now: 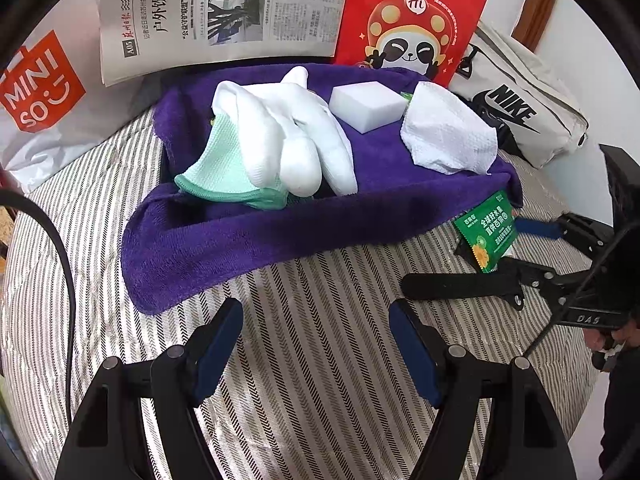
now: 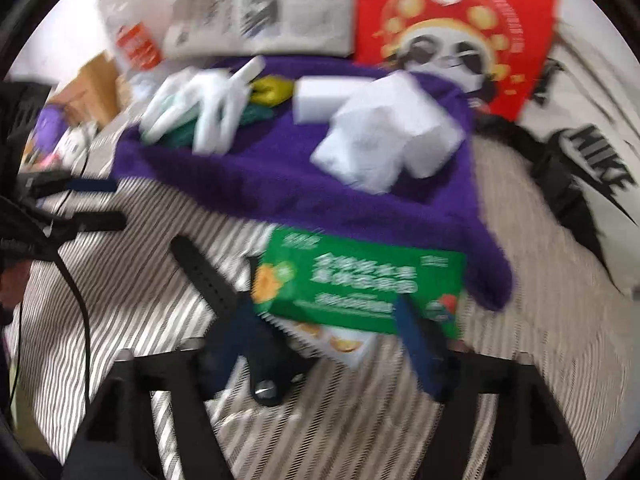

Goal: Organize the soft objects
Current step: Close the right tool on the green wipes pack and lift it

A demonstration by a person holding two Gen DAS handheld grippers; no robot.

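Purple towel draped over a box on the striped cloth, bearing white gloves, a mint mesh cloth, a white sponge block and a crumpled tissue. My left gripper hovers wide apart before it, empty. My right gripper grips a green packet beside the towel's near corner.
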